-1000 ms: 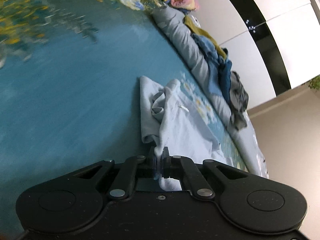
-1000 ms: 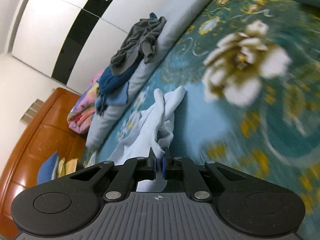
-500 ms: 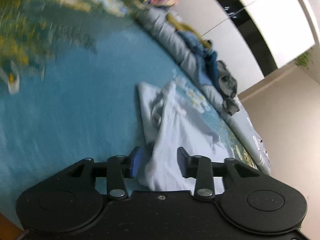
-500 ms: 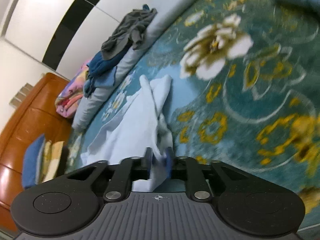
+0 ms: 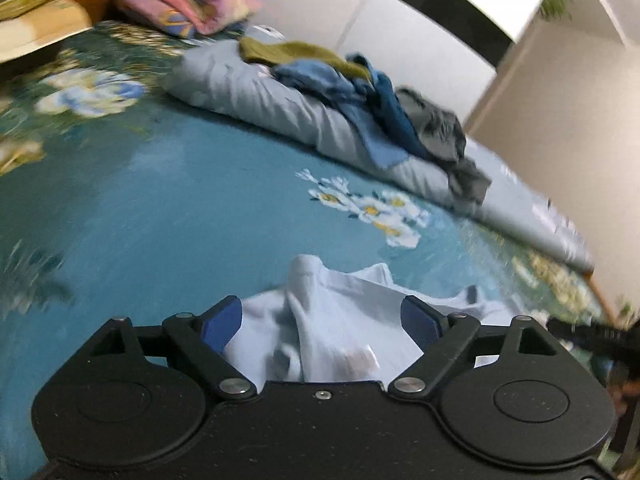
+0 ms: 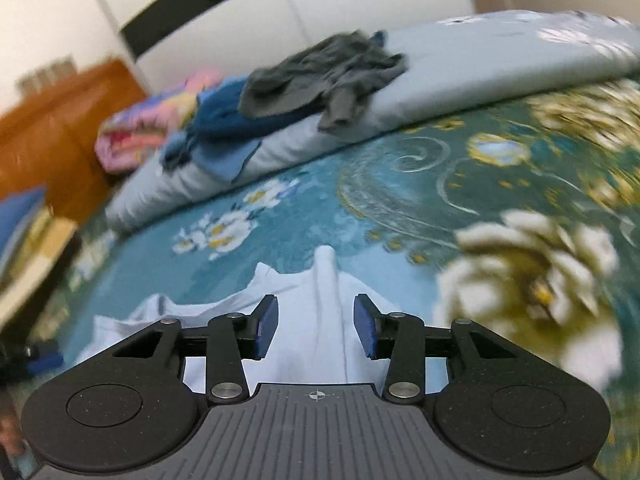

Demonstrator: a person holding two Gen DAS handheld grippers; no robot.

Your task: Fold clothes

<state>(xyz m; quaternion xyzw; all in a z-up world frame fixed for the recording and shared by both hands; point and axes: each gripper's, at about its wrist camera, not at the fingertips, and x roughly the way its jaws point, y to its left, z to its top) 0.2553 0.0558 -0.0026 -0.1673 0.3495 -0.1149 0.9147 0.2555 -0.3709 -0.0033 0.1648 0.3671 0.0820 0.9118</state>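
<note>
Both tools opening: left tool (image 5: 322, 322) wide, right tool (image 6: 316, 326) partway, pale blue shirt (image 5: 340, 316) lies loose between pads on bed (image 5: 160, 208). Lift clear w/o snagging cloth, then regrip edges for next fold imo.

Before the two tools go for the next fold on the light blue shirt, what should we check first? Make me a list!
1. Left tool let go of the light blue shirt: ok, its jaws are opening, cloth lies between them unpinched.
2. Right tool let go: ok, jaws opening too, narrower, pads off the cloth.
3. Shirt lying flat on the bedspread: not ok, a ridge runs up its middle.
4. Space around the shirt: ok, the clothes pile sits apart on the grey quilt.
5. Shirt's whole outline seen: cannot tell, the tools hide its near part.
</note>
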